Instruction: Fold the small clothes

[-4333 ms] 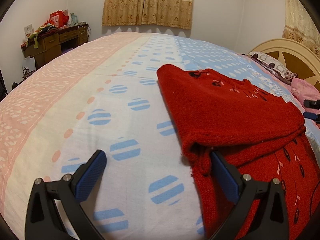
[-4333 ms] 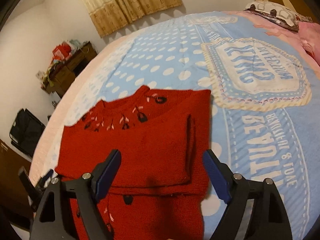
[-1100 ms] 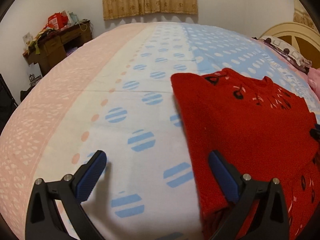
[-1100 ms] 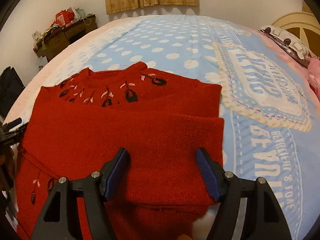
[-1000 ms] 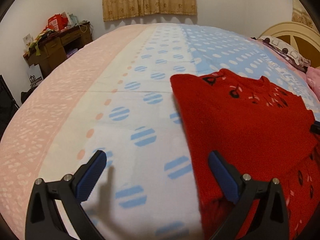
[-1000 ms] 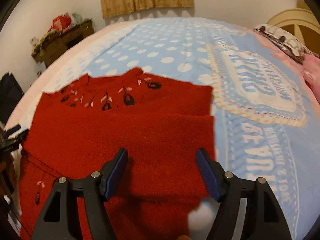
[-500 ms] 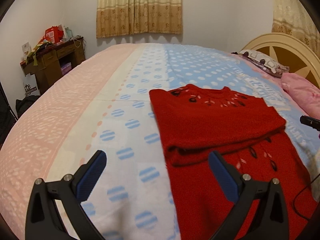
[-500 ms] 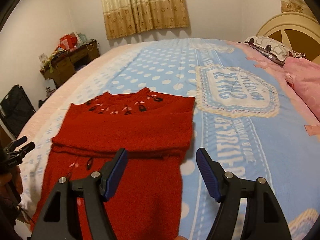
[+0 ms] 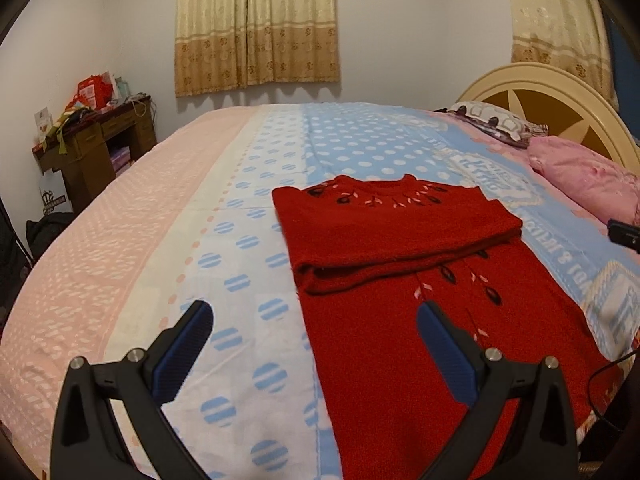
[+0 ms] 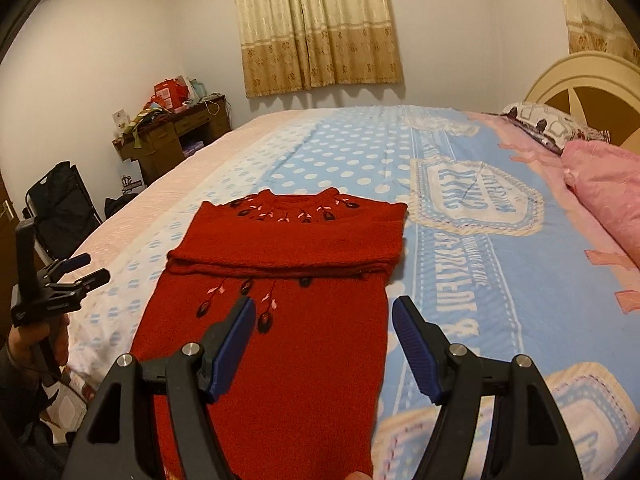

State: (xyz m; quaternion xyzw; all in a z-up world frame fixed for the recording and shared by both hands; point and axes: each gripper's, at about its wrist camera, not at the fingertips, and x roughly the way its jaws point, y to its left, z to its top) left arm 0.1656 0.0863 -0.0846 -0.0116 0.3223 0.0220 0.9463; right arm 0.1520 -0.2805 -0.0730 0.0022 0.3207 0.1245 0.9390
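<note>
Left wrist view has the red sweater (image 9: 400, 248) lying flat on the bed (image 9: 160, 216), sleeves folded across the chest so there's a thick band below the neckline, with the lower body still spread out toward the camera. The left gripper (image 9: 312, 344) hangs above the bed with its blue pads wide apart and nothing between them; one finger sits over the dotted sheet, the other over the sweater's left edge. Right wrist view shows the right gripper (image 10: 324, 340) released too, hovering over the sweater's lower right part, not touching it. Off to that view's left edge you can see a hand (image 10: 32, 344) holding the left gripper clear of the fabric. A pink pillow (image 10: 608, 184) sits by the headboard (image 9: 540, 92), and a cluttered wooden desk (image 10: 172, 136) stands against the far wall under the curtains (image 10: 316, 24).
</note>
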